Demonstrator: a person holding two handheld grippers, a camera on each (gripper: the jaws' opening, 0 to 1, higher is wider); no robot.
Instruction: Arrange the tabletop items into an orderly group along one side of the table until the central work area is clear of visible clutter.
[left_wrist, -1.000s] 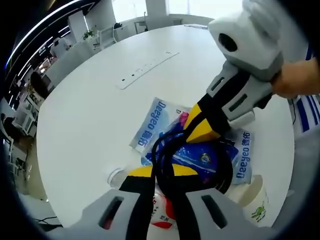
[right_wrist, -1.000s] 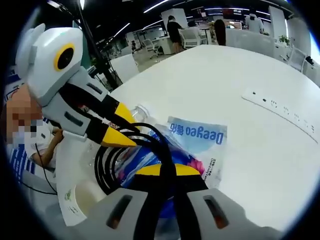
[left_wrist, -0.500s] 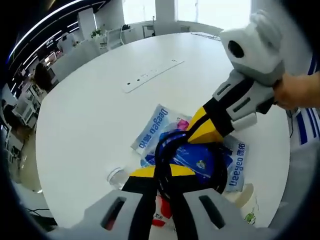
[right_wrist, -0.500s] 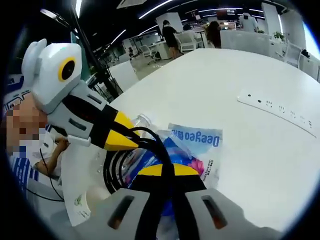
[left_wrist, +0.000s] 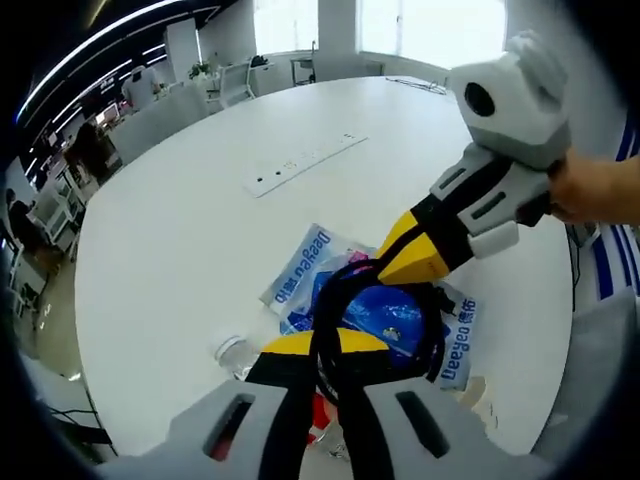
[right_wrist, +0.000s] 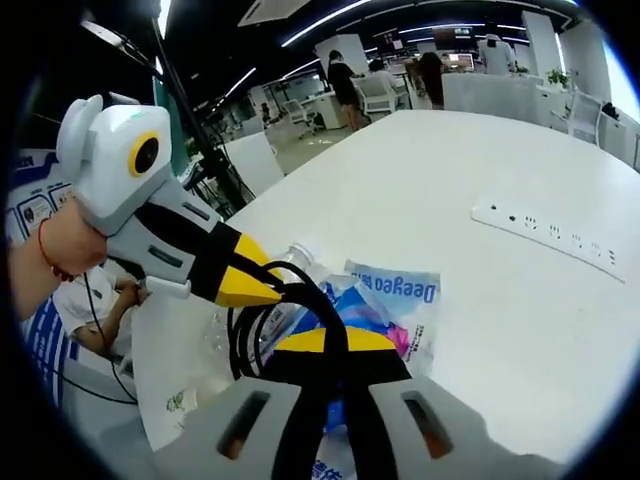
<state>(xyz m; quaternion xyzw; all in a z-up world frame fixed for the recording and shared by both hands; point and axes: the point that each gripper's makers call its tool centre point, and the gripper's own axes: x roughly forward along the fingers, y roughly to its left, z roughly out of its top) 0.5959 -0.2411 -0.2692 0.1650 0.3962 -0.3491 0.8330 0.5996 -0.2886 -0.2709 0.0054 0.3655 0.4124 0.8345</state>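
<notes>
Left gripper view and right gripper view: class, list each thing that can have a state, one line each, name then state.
Left tongs: shut on the coiled black cable.
Right tongs: shut on the same cable.
Coiled black cable: looped, held above the packets.
Clear plastic bottle: lying on its side.
Blue-and-white Deeyeo packets: lying flat.
White power strip: flat, nothing plugged in.

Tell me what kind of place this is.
Most likely an open-plan office: a large white round table with a white power strip on it, rows of desks and office chairs behind, and long ceiling light strips overhead.
</notes>
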